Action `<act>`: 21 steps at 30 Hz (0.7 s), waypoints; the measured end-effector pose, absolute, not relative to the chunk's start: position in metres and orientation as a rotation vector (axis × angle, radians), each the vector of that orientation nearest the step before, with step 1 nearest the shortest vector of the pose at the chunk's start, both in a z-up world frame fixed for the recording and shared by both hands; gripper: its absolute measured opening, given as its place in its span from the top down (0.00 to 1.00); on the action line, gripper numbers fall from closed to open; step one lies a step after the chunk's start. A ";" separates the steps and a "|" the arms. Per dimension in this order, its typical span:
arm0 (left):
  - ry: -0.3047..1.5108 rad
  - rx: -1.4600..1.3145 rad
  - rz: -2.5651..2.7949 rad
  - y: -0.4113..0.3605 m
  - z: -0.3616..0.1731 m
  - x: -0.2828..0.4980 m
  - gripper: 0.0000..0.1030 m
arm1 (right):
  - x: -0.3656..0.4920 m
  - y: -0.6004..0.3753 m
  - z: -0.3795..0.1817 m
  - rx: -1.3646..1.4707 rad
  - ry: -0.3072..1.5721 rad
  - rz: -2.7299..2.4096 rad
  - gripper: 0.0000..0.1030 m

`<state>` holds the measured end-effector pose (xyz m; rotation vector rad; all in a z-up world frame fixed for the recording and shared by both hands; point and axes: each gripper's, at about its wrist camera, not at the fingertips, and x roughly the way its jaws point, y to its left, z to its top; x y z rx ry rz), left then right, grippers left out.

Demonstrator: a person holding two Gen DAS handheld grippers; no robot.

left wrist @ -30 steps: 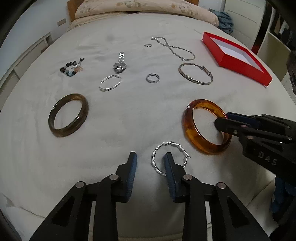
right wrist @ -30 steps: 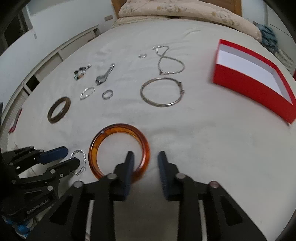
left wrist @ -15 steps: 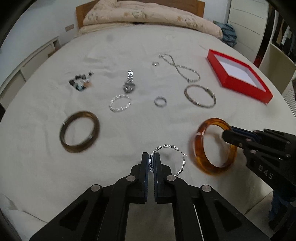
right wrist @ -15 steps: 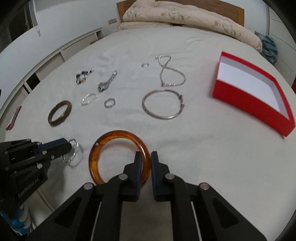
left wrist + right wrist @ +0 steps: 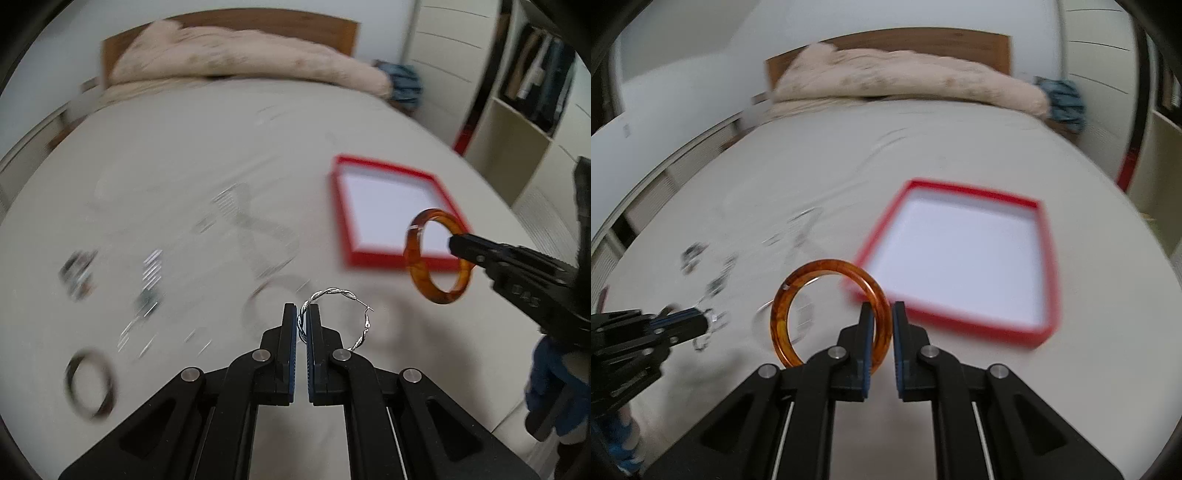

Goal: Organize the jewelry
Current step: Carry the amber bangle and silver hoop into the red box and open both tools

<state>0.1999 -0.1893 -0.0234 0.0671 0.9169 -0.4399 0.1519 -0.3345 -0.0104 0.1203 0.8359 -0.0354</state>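
Gripping silver hoop [image 5: 334, 319] and amber bangle [image 5: 827, 314] aloft.

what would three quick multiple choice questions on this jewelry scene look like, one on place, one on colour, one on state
1. Where is the red box?
A. on the bed
B. on a shelf
C. on the floor

2. What colour is the bangle in the right gripper?
A. green
B. amber
C. white

3. What is the left gripper doing?
A. hanging open
B. shut on nothing
C. shut on the twisted silver hoop

Answers:
1. A, the box lies open on the pale sheet.
2. B, the bangle is translucent orange-brown.
3. C, both pads pinch the hoop's left side, lifted clear of the sheet.
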 end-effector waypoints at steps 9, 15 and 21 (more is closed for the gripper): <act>0.954 0.131 -0.555 -0.308 -0.050 0.286 0.96 | 0.209 -0.426 -0.044 0.094 0.936 -0.132 0.91; 1.043 0.188 -0.523 -0.331 -0.089 0.305 0.95 | 0.228 -0.433 -0.076 0.006 1.026 -0.118 0.91; 1.056 0.222 -0.468 -0.329 -0.106 0.309 0.94 | 0.229 -0.428 -0.090 -0.080 1.072 -0.117 0.90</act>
